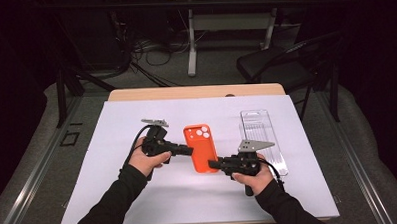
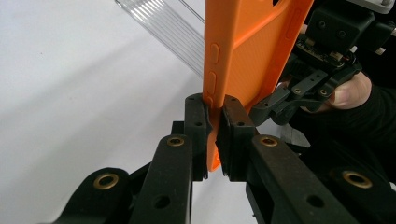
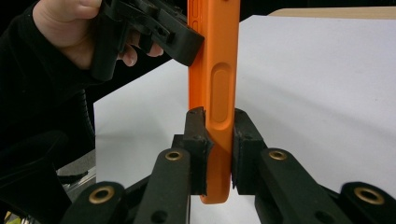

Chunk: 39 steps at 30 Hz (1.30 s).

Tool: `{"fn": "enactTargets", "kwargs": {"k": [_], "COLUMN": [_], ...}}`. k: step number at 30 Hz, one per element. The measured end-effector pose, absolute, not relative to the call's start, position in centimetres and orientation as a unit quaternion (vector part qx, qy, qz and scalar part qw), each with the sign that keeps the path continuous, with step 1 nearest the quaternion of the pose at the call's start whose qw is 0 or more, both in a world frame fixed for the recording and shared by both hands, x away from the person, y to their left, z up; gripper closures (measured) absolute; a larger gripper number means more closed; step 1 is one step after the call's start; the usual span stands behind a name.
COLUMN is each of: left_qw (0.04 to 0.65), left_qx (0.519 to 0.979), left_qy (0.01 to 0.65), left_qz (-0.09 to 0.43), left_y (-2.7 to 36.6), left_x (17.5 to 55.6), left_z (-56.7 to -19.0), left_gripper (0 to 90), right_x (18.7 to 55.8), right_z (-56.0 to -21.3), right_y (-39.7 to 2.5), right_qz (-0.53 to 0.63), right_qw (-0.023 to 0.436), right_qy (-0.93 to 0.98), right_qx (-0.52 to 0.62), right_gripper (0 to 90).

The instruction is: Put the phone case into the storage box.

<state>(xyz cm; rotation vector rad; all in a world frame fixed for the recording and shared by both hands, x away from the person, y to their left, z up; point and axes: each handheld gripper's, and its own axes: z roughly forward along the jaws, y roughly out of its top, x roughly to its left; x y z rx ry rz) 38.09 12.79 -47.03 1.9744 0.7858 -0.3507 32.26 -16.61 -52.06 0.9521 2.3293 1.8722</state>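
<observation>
An orange phone case [image 1: 201, 148] is held over the middle of the white sheet [image 1: 114, 195], nearer its front edge than its far one. Its lower right edge is pinched by the right gripper [image 1: 212, 164], jaws pressed onto the rim just below a side button cutout. Its left edge is pinched by the left gripper [image 1: 190, 151], jaws closed on the thin wall. The case is judged light, soft and flexible, likely to bend or twist if pulled; its rims are best gripped. A clear plastic tray [image 1: 263, 134] lies toward the right edge, well clear. Farther off, a wooden table edge [image 1: 196, 92] is seen.
</observation>
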Motion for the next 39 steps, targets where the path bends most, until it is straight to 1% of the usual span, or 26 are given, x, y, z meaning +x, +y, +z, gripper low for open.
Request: {"fn": "enactTargets", "kwargs": {"k": [26, 35, 39], "left_qw": [0.478, 0.477, 0.477], "left_qx": [0.802, 0.8, 0.799], "left_qy": [0.334, 0.34, 0.342], "left_qz": [-0.131, -0.131, -0.132], "left_y": [12.59, 12.57, 12.55], "left_x": [37.65, 37.66, 37.68], "left_z": [-46.98, -47.03, -47.09], "left_gripper": [83.2, 83.2, 83.3], "right_x": [32.27, 32.23, 32.18], "right_z": [-52.03, -52.02, -52.03], "right_y": [-16.61, -16.55, -16.49], "right_qz": [0.599, 0.596, 0.596], "right_qw": [0.001, 0.001, 0.001], "right_qy": [0.739, 0.742, 0.741], "right_qx": [0.309, 0.307, 0.308], "right_gripper": [78.9, 76.3, 73.6]}}
